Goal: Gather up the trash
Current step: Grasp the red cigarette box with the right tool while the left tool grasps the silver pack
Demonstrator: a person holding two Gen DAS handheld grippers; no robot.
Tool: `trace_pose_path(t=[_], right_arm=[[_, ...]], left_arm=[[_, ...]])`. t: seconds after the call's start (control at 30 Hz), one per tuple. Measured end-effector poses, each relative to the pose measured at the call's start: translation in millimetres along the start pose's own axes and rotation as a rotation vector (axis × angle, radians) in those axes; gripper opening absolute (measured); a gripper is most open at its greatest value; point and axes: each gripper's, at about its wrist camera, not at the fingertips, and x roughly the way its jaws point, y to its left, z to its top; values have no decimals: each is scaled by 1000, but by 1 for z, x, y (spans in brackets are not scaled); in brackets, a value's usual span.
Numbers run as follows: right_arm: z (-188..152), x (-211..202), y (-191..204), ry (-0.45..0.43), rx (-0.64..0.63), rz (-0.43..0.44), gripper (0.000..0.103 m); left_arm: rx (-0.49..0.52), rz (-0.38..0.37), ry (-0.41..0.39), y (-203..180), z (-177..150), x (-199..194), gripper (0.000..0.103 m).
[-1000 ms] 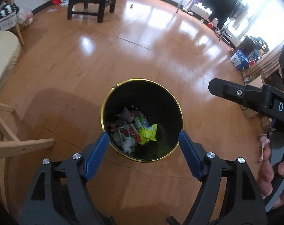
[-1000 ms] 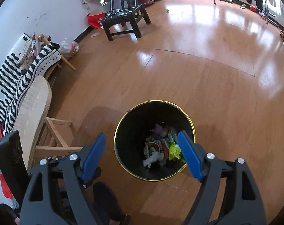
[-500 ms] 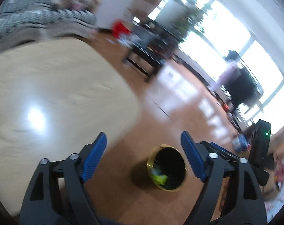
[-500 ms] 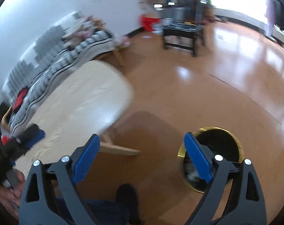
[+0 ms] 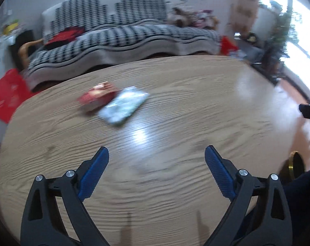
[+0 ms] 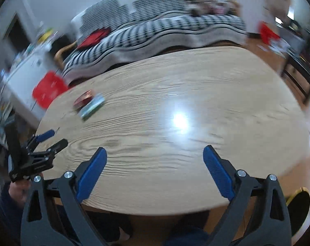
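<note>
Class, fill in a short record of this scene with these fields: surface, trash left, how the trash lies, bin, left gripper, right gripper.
surface: oval light wooden table
trash left: red snack packet; silvery-green wrapper
how the trash lies: side by side, touching or overlapping, toward the table's far left
bin: gold-rimmed black bin on the floor, right of the table
left gripper: open, empty, jaws just opened wider
right gripper: open, empty, jaws just opened wider

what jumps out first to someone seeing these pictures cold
Two pieces of trash lie side by side on the far left of the oval wooden table: a red wrapper touching a silvery-green packet. Behind the table runs a black-and-white patterned sofa. Both grippers, left gripper and right gripper, hang open and empty over the near edge.
</note>
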Motion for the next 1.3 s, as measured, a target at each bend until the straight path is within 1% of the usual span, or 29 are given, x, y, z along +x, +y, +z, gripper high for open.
trace_pose_path(t=[0.07, 0.17, 0.27, 0.3, 0.37, 0.43, 0.53, 0.63, 0.67, 0.7, 0.73, 0.8, 0.97, 1.0, 1.03, 1.07, 1.1, 1.2, 1.3], right_arm=[[3, 22, 31, 26, -42, 38, 92], [13, 51, 65, 46, -96, 59, 92], [29, 76, 85, 63, -124, 73, 92], [36, 85, 90, 65, -127, 80, 92], [42, 98, 91, 62, -124, 87, 92], [42, 107, 87, 59, -123, 103, 92], [38, 127, 84, 109, -141, 105, 92], [32, 133, 79, 142, -159, 100, 92], [32, 133, 78, 149, -164, 105, 92], [31, 133, 77, 153, -167, 108, 92], [29, 133, 76, 157, -170, 108, 92], [26, 133, 76, 172, -181, 112, 92], [22, 133, 82, 186, -216, 122, 92], [22, 134, 82, 188, -218, 123, 92], [22, 134, 82, 191, -220, 123, 92], [22, 135, 82, 190, -219, 121, 92], [23, 135, 82, 188, -217, 120, 92], [27, 137, 85, 178, -213, 115, 92], [31, 140, 93, 170, -224, 108, 92]], left_arm=[[-27, 3, 8, 22, -3, 1, 92], [-59, -8, 4, 43, -2, 5, 92], [-16, 16, 4, 49, 8, 25, 92], [11, 9, 19, 48, 12, 34, 92], [49, 0, 37, 49, 12, 51, 92], [88, 19, 56, 50, 17, 73, 92], [124, 40, 81, 50, 26, 104, 92], [100, 26, 116, 55, 35, 128, 92], [96, 34, 121, 57, 37, 134, 92], [98, 40, 146, 57, 40, 142, 92], [91, 19, 145, 58, 43, 145, 92], [85, 22, 139, 57, 48, 149, 92], [70, -14, 135, 55, 60, 163, 92], [74, -17, 136, 53, 61, 163, 90], [80, -23, 132, 51, 61, 162, 80], [87, -25, 121, 49, 61, 160, 72], [97, -23, 119, 47, 61, 158, 68], [124, -15, 127, 42, 58, 154, 65], [130, 1, 124, 43, 50, 135, 65]])
